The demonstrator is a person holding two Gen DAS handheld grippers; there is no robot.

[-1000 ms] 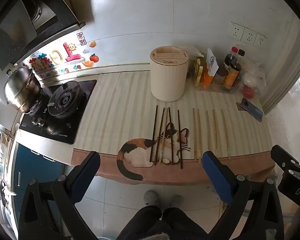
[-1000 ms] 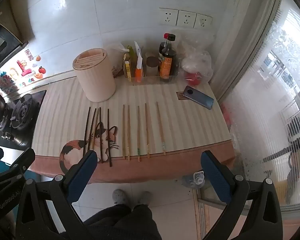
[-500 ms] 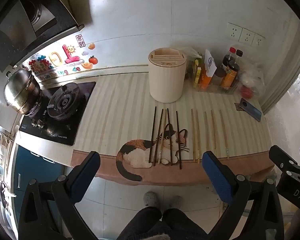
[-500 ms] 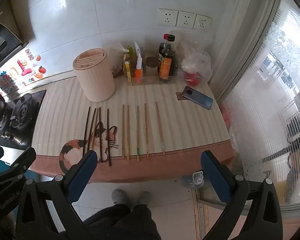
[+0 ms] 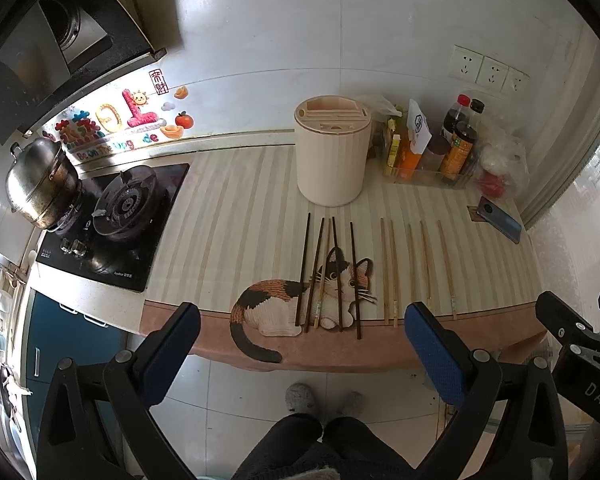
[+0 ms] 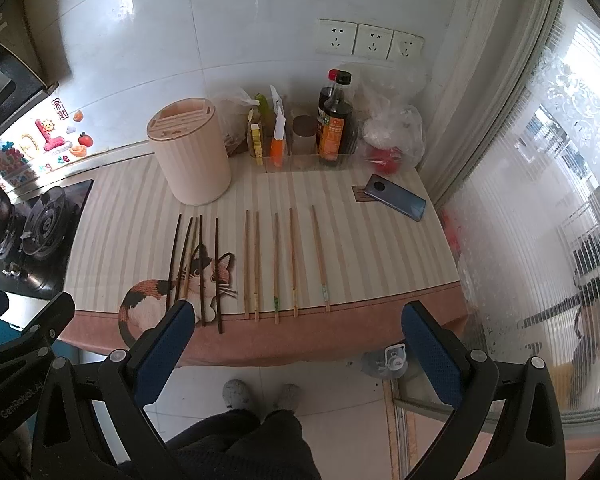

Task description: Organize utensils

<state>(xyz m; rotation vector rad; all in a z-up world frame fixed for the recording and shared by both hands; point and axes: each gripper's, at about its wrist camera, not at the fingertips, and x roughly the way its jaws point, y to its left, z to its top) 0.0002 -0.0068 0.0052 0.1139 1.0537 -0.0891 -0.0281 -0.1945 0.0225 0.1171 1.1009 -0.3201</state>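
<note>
Several dark chopsticks (image 5: 320, 272) (image 6: 188, 256) lie side by side on a striped counter mat, across a printed cat. To their right lie several light wooden chopsticks (image 5: 412, 268) (image 6: 276, 264). A cream cylindrical utensil holder (image 5: 332, 156) (image 6: 188, 152) with slots in its lid stands behind them. My left gripper (image 5: 300, 344) is open and empty, held above the floor in front of the counter edge. My right gripper (image 6: 296, 340) is also open and empty, in front of the counter edge.
A gas stove (image 5: 116, 216) with a steel pot (image 5: 40, 184) sits at the left. Bottles and packets in a clear tray (image 6: 300, 136) stand at the back right. A blue phone (image 6: 396, 198) lies at the right. The wall is close behind.
Both grippers have drifted slightly back and up from the counter; the view has widened a little. Nothing on the counter has moved.
</note>
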